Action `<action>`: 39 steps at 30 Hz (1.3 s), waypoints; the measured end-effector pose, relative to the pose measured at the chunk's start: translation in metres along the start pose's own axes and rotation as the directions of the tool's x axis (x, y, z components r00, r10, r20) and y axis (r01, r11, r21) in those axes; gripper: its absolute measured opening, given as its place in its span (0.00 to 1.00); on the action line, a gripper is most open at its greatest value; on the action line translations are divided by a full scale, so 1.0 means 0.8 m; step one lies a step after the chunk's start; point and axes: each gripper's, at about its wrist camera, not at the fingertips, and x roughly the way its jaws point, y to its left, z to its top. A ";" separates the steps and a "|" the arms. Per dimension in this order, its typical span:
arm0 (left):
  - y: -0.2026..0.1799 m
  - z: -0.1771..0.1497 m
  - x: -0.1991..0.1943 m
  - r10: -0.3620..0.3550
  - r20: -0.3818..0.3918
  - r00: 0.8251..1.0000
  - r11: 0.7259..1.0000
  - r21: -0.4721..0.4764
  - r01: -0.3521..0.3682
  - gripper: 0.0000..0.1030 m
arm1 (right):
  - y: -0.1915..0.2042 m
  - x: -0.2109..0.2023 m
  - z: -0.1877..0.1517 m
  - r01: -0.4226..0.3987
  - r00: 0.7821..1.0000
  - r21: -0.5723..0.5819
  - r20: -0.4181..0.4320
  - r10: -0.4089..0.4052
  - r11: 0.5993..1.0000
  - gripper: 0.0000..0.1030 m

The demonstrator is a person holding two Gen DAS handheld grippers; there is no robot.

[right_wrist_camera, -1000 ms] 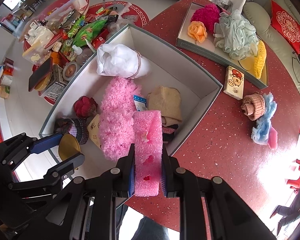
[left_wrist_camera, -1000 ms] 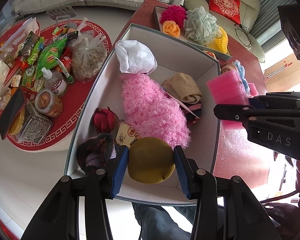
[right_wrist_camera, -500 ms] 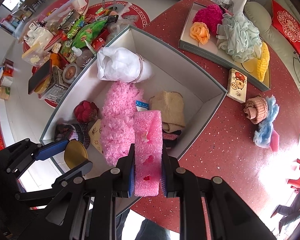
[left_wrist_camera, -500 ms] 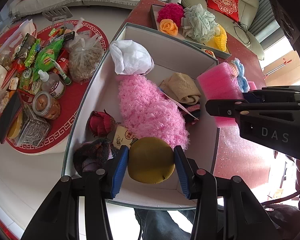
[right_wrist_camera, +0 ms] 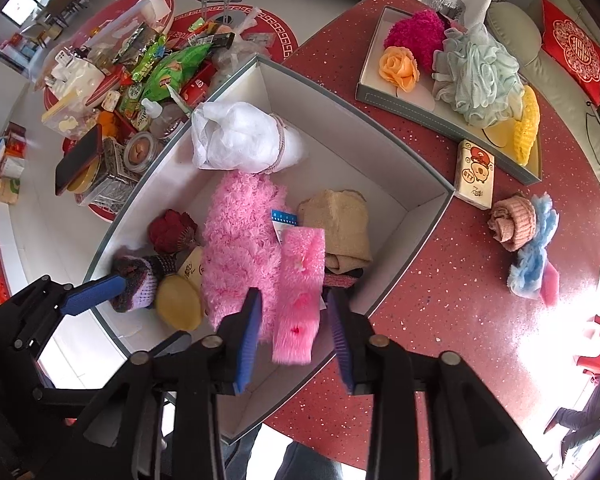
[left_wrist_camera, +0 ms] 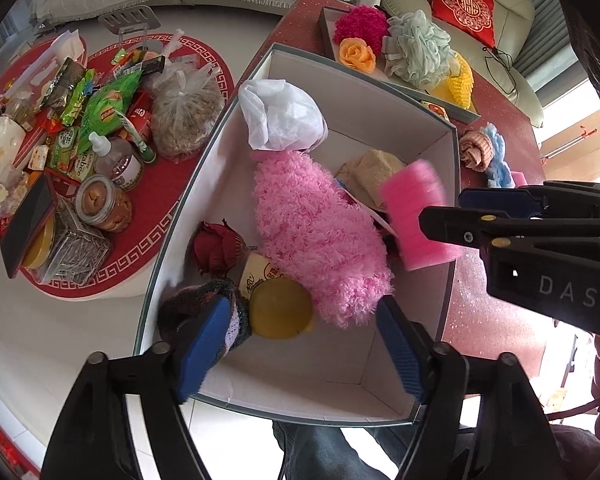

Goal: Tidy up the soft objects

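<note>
Here both tongs hang over the big white box that sits on the red speckled desk. The left tongs have just been opening: their blue pads stand wide apart and touch nothing, and the yellow round sponge lies free on the box floor below them, at the near end, just beside the dark knitted piece and against the fluffy pink cloth.

The right tongs have likewise just been opening. The pink sponge block is between their pads but with a gap on each side, so it is released; its edges are blurred in both views. It is above the box interior, beside the fluffy pink cloth and in front of the tan folded cloth. Whether it already rests on the things under it I cannot tell.

Also in the box are a white bundle tied with cord at the far end and a dark red knitted rose by the left wall.

On the desk outside the box stand a shallow tray with a magenta puff, an orange rose, a pale green bath puff and a yellow knitted piece, a small cartoon-printed packet, and a pink-and-blue bundle.
</note>
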 end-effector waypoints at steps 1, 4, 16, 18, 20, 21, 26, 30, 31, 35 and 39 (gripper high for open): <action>0.002 0.000 0.001 0.000 -0.004 1.000 1.000 -0.009 0.000 0.86 | 0.000 0.000 0.000 0.002 1.000 0.000 0.002 -0.002 1.000 0.55; 0.004 0.001 0.002 0.009 -0.017 1.000 1.000 -0.028 -0.010 0.86 | -0.002 -0.002 -0.001 -0.006 1.000 0.004 0.007 0.006 1.000 0.69; 0.013 0.001 0.004 0.059 -0.035 0.998 0.996 -0.061 -0.061 1.00 | -0.004 -0.003 -0.006 -0.018 0.999 0.019 0.032 0.017 1.000 1.00; 0.014 0.001 0.003 0.055 -0.037 0.998 0.996 -0.064 -0.057 1.00 | -0.007 -0.005 -0.006 -0.021 0.999 0.027 0.034 0.020 0.999 1.00; 0.013 0.001 0.003 0.058 -0.039 0.998 0.996 -0.063 -0.061 1.00 | -0.011 -0.006 -0.007 -0.026 0.999 0.041 0.033 0.025 0.999 1.00; 0.013 0.001 0.003 0.059 -0.040 0.997 0.996 -0.060 -0.062 1.00 | -0.014 -0.006 -0.008 -0.029 0.999 0.047 0.033 0.028 0.998 1.00; 0.004 0.003 0.001 0.066 -0.040 0.997 0.997 -0.035 -0.068 1.00 | -0.027 -0.008 -0.017 -0.038 0.999 0.081 0.034 0.035 0.996 1.00; -0.008 0.005 0.001 0.074 -0.046 0.996 0.997 -0.004 -0.075 1.00 | -0.041 -0.010 -0.027 -0.048 0.998 0.114 0.037 0.044 0.992 1.00; -0.011 0.005 0.001 0.077 -0.047 0.996 0.997 0.005 -0.077 1.00 | -0.044 -0.010 -0.030 -0.051 0.998 0.124 0.037 0.047 0.991 1.00; -0.027 0.006 0.002 0.084 -0.052 0.995 0.996 0.044 -0.082 1.00 | -0.063 -0.011 -0.044 -0.058 0.998 0.164 0.041 0.052 0.985 1.00; -0.049 0.009 0.002 0.092 -0.055 0.994 0.992 0.091 -0.087 1.00 | -0.088 -0.011 -0.059 -0.068 0.997 0.219 0.045 0.060 0.973 1.00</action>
